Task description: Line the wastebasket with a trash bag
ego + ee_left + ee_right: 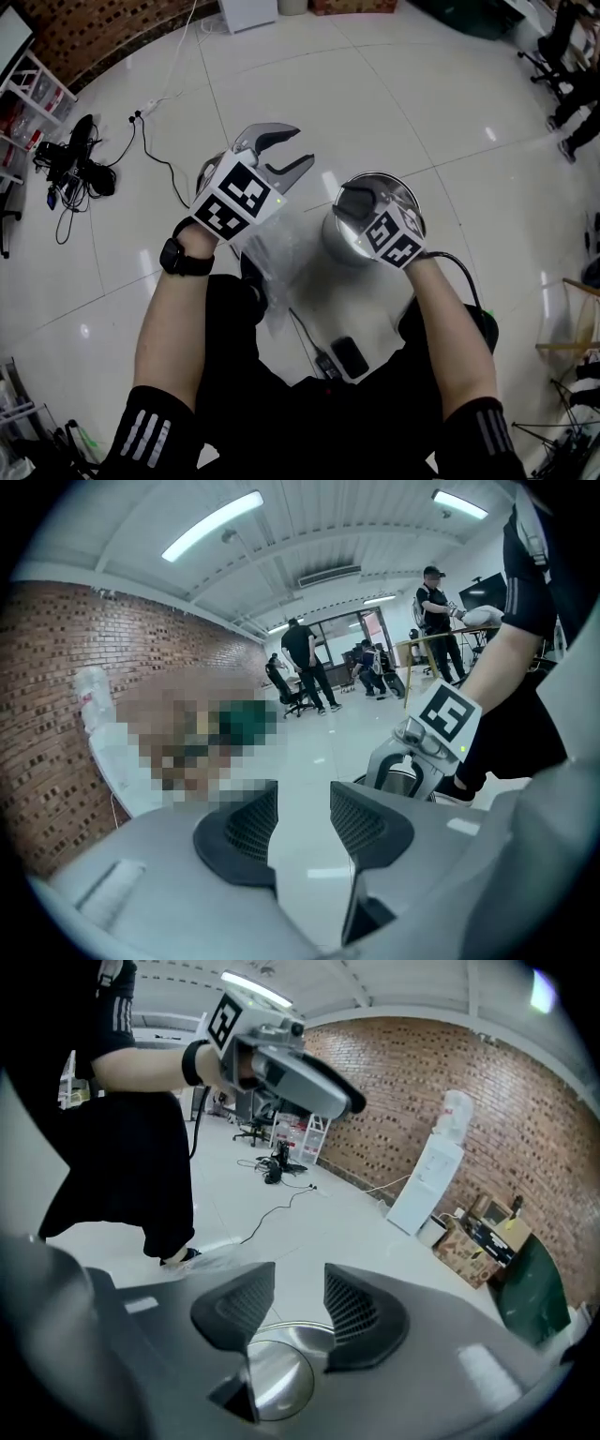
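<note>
A round steel wastebasket (339, 240) stands on the white floor in front of me. In the right gripper view its shiny rim and inside (274, 1378) lie just below the jaws. My right gripper (356, 201) hovers over the basket's mouth, open, with nothing between its pads (349, 1309). A clear plastic trash bag (277, 251) lies crumpled on the floor left of the basket; it also shows as the bag (208, 1256) in the right gripper view. My left gripper (302, 148) is held above the bag, open and empty, and the left gripper view (302, 823) shows only floor between its jaws.
A black phone-like object (349, 356) and a cable (307, 339) lie on the floor near my feet. More cables and gear (75, 159) sit at the far left. Several people and chairs (305, 672) are farther off. A brick wall (441, 1063) and a water dispenser (427, 1180) stand beyond.
</note>
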